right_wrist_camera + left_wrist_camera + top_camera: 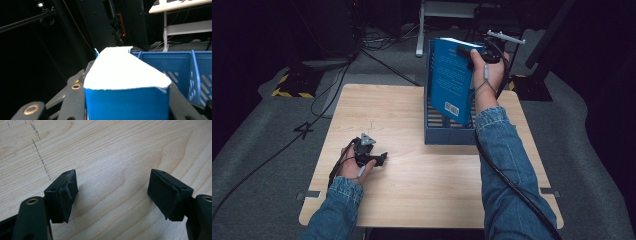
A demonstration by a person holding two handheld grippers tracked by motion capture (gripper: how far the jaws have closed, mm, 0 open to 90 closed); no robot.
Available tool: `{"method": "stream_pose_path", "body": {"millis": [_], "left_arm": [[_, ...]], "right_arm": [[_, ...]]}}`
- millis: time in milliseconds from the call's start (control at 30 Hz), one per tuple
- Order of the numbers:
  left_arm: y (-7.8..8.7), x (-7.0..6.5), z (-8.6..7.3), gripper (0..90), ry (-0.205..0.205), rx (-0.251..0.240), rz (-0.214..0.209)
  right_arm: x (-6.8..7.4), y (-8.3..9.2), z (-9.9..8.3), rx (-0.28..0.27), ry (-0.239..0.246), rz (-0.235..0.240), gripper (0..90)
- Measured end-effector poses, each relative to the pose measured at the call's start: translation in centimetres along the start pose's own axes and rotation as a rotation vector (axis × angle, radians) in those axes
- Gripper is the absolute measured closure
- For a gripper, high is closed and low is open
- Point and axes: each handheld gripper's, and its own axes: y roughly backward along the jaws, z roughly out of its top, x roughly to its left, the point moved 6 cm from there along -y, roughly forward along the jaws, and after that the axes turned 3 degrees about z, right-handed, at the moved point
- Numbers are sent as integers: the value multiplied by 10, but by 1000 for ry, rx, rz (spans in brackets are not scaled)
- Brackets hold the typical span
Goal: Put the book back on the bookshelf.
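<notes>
High view: the right gripper (476, 52) pinches a blue book (451, 80) upright over the blue rack (432, 131) at the table's (422, 190) 1 o'clock; the left gripper (371, 156) rests at 8 o'clock.
Left gripper view: jaws spread over bare wood.
Right gripper view: jaws clamp the book's spine; rack at 3 o'clock.

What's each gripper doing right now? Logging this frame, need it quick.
Left gripper: open, holding nothing, over the table.
Right gripper: shut on the blue book, above the blue rack.
</notes>
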Motion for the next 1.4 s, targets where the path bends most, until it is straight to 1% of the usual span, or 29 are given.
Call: {"method": "stream_pose_path", "body": {"millis": [67, 133, 167, 200, 267, 367, 433, 500, 567, 600, 667, 833, 867, 967, 1000, 1100, 1167, 1200, 1233, 1267, 1300, 1367, 1400], "left_arm": [[0, 0, 0, 243, -1, -2, 3], [0, 0, 0, 244, -2, 0, -1], [0, 0, 0, 244, -2, 3, -2], [0, 0, 0, 243, 2, -5, 0], [0, 0, 0, 244, 2, -5, 0], [0, 0, 0, 243, 2, -6, -1], [0, 0, 0, 243, 2, -6, -1], [0, 0, 0, 243, 2, -4, -2], [0, 0, 0, 242, 0, -1, -3], [0, 0, 0, 242, 0, -1, -2], [0, 0, 0, 242, -1, 1, -2], [0, 0, 0, 242, -2, 1, -1], [0, 0, 0, 242, -2, 1, -1], [0, 0, 0, 242, -2, 1, -1], [0, 0, 0, 242, -3, 1, -1], [0, 0, 0, 242, -2, 1, -1], [0, 0, 0, 242, -2, 1, -1], [0, 0, 0, 242, -1, 0, -1], [0, 0, 0, 242, -2, 1, -1], [0, 1, 0, 242, -6, 1, 1], [0, 0, 0, 242, -3, 1, 0], [0, 0, 0, 241, -2, -3, 3], [0, 0, 0, 241, -3, -3, 3]], "right_arm": [[6, -4, 2, -5, -2, -20, 611], [13, -11, 5, -11, -12, -59, 611], [17, -15, 5, -10, -9, -70, 610], [20, -19, 6, -12, -8, -78, 610], [26, -28, 5, -20, -3, -76, 610], [31, -37, 1, -31, 15, -63, 610], [31, -43, -2, -40, 38, -66, 610], [27, -49, -9, -45, 59, -73, 609], [25, -52, -15, -50, 63, -59, 606], [25, -54, -18, -53, 76, -55, 606], [27, -56, -22, -46, 105, -54, 605], [28, -57, -29, -47, 126, -48, 602], [29, -57, -32, -41, 130, -52, 601], [31, -61, -44, -20, 174, -71, 600], [32, -63, -48, -15, 181, -72, 600], [33, -70, -61, 19, 170, -79, 600], [32, -75, -70, 44, 197, -95, 601], [30, -77, -74, 58, 196, -97, 601], [27, -79, -79, 70, 184, -100, 602], [24, -79, -83, 56, 167, -90, 602], [24, -79, -84, 36, 169, -89, 602], [25, -78, -85, 41, 192, -97, 601], [25, -77, -86, 32, 190, -104, 601]]}}
